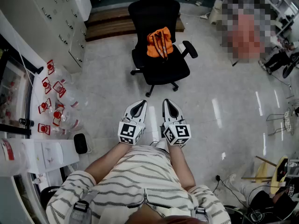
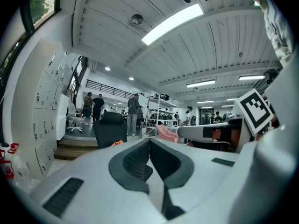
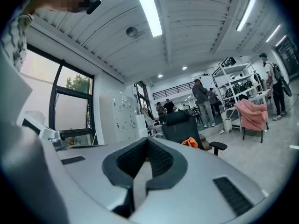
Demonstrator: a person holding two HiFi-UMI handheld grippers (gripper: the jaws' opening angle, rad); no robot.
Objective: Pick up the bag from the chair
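- L gripper (image 1: 139,104) & R gripper (image 1: 169,102) side by side at 6 o'clock, just ahead of person's striped shirt (image 1: 140,181); both clenched, nothing btwn jaws.
- Floor (image 1: 210,101) lies btwn grippers and chair.
- Black office chair (image 1: 166,69) at 12 o'clock, well apart from grippers.
- Orange bag (image 1: 159,43) at back of seat, against backrest, untouched.
- White lockers (image 1: 51,13) at 11 o'clock.

Right gripper (image 3: 147,139) facing a black chair (image 3: 180,127) across the room.
Its fingers (image 3: 160,157) are closed together, with nothing between them. Beyond their tips an orange bag (image 3: 190,142) lies on the chair's seat, well apart from the gripper. White lockers (image 3: 122,118) stand at the left, a pink-covered chair (image 3: 251,115) at the right, and small figures, probably standing people (image 3: 202,97), are behind.
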